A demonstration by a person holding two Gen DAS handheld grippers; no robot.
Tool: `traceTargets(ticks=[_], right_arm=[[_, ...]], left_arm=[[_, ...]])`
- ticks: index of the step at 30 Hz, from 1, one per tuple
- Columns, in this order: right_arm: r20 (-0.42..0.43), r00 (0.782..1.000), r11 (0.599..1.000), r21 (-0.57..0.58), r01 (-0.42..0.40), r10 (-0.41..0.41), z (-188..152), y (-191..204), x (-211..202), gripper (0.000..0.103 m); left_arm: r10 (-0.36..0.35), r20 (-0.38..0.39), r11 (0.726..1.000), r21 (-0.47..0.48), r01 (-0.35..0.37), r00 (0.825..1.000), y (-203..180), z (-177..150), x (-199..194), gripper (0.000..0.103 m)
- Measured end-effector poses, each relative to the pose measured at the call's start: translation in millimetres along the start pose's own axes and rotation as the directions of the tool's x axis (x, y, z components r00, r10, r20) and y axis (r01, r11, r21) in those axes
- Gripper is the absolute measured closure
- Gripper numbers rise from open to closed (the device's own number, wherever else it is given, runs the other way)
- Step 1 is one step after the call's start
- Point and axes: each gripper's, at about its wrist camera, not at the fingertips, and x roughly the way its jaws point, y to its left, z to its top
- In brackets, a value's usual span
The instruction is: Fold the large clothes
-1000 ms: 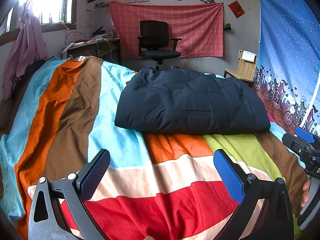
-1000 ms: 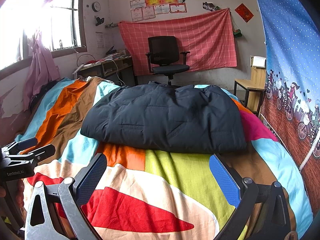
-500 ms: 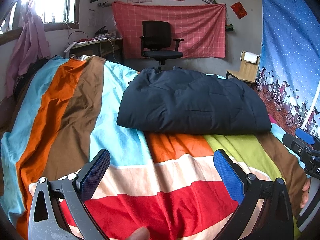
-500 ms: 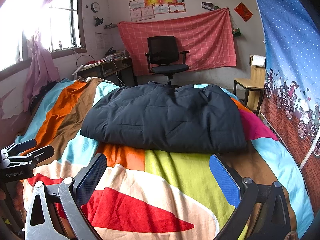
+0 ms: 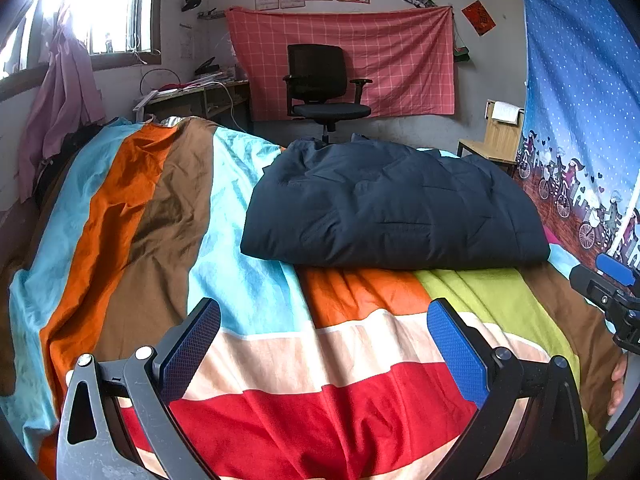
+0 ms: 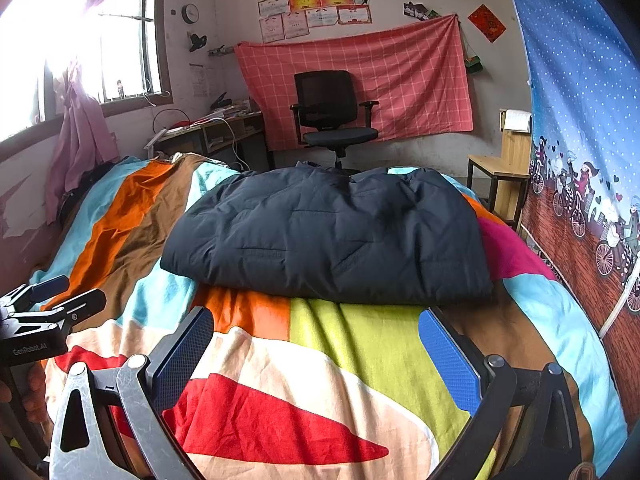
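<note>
Nearest in the left wrist view, the left tool (image 5: 324, 344) stands with its blue-padded fingers (image 5: 192, 344) spread wide and nothing between them, above the red and cream bands of the striped bedspread (image 5: 152, 240). The right tool (image 6: 316, 348) is likewise spread wide and empty, over the cream, red and lime patches of the same cover. Each tool shows at the edge of the other's view, the two side by side at the near end of the bed, with part of a hand (image 5: 618, 384) visible by the right one.

Beyond both tools, well apart from their fingertips and touching neither, the dark navy jacket (image 6: 328, 236) lies on the bedspread across its orange, lime and brown stripes. It is a padded, quilted garment folded into a thick, roughly rectangular bundle, its near edge a rounded fold running straight across, its top puffy and creased with stitched seams.

Farther back a black office chair (image 6: 332, 116) stands before a red checked cloth (image 6: 400, 80) hung on the wall, with a wooden stool (image 6: 498, 172) on the right.
</note>
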Motion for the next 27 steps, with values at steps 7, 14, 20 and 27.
traceTargets(ticks=[7,14,20,27], right_arm=[[-0.002,1.0,1.0,0.001,0.002,-0.002,-0.1,1.3,0.8,0.0],[-0.002,1.0,1.0,0.0,0.003,-0.003,-0.8,1.4,0.9,0.0],[-0.002,1.0,1.0,0.001,0.003,-0.003,-0.4,1.5,0.7,0.0],[-0.003,1.0,1.0,0.002,0.003,-0.003,0.0,1.2,0.9,0.0]], left_arm=[[-0.002,0.0,1.0,-0.002,0.002,1.0,0.1,-1.1,0.0,0.002],[-0.003,0.0,1.0,-0.002,0.003,1.0,0.4,-1.5,-0.4,0.002],[-0.002,0.0,1.0,-0.002,0.002,1.0,0.3,-1.4,0.0,0.002],[-0.004,-0.002,1.0,-0.001,0.004,1.0,0.3,-1.8,0.0,0.002]])
